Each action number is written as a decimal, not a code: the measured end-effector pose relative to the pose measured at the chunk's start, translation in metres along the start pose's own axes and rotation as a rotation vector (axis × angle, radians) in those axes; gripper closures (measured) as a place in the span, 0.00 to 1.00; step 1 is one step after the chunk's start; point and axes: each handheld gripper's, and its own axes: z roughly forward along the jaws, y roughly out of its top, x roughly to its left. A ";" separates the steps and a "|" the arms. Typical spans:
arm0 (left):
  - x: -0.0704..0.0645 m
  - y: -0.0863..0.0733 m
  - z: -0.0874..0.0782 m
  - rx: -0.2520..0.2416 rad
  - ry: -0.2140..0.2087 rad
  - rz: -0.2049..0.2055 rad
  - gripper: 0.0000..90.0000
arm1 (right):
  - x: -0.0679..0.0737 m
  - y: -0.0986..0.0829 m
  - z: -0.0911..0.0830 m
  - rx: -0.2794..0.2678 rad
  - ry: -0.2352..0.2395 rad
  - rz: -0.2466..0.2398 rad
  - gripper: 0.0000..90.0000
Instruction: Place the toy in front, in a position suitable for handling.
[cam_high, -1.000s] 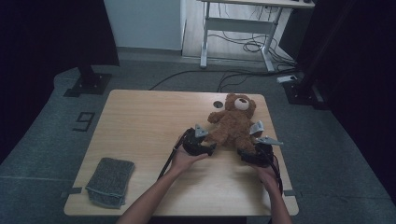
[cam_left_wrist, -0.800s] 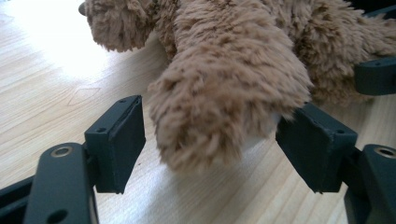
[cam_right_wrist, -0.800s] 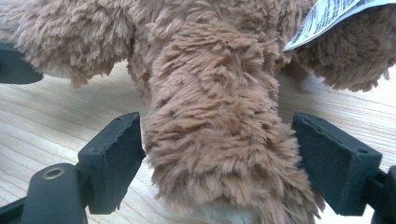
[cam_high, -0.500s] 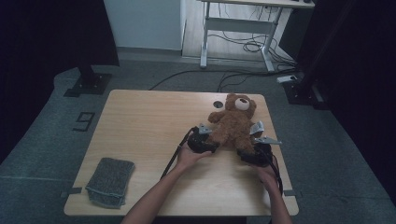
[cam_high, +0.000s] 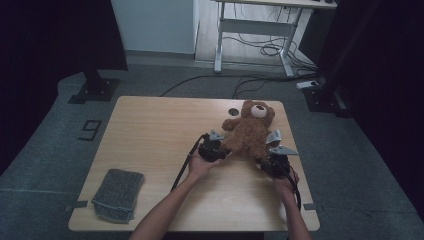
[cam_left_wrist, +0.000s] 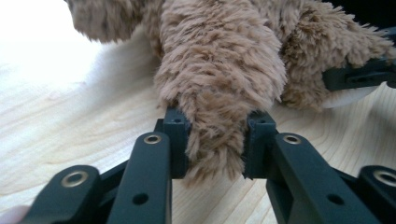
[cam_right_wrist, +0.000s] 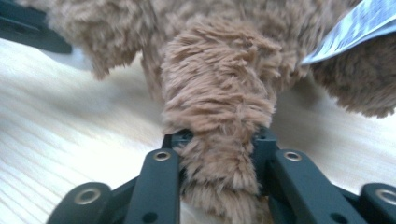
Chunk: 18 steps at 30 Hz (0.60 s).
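On the right half of the pale wooden table (cam_high: 150, 130), a brown plush teddy bear (cam_high: 248, 131) is lying on its back, head pointing toward the far edge, legs toward the person. A white sewn-in label (cam_right_wrist: 359, 28) is sticking out from the bear's side; print is showing on it in the right gripper view, but it is too blurred to read.

Left gripper (cam_high: 216, 149) is clamping one furry leg of the bear: in the left gripper view both black jaws are pressing into the plush on either side, fur bulging between and past the pads (cam_left_wrist: 176, 140). Right gripper (cam_high: 274, 159) is clamping the other leg in the same way; in the right gripper view the fur is being squeezed narrow between the two jaws. Both legs are resting low against the table surface. Each gripper is showing faintly at the edge of the other's view, just beside the bear's body.

Person's left hand (cam_high: 199, 166) and right hand (cam_high: 286, 184) are holding the grippers from the near side, forearms coming in from the bottom edge, black cables trailing back along them.

Well apart, near the front left corner of the table, a grey folded knitted cloth (cam_high: 117, 192) is lying flat. On the grey floor left of the table, a dark marking (cam_high: 90, 130) shaped like the digit 9 is showing.
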 end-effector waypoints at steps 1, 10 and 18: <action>0.001 0.002 -0.003 -0.008 0.001 -0.002 0.77 | 0.002 0.001 -0.002 -0.025 -0.001 -0.003 0.81; 0.011 0.023 -0.059 -0.148 -0.018 0.000 0.80 | 0.055 0.036 -0.042 -0.288 0.138 -0.069 0.84; 0.044 0.004 -0.096 -0.155 0.000 -0.031 0.80 | 0.112 0.045 -0.033 -0.276 0.296 -0.158 0.81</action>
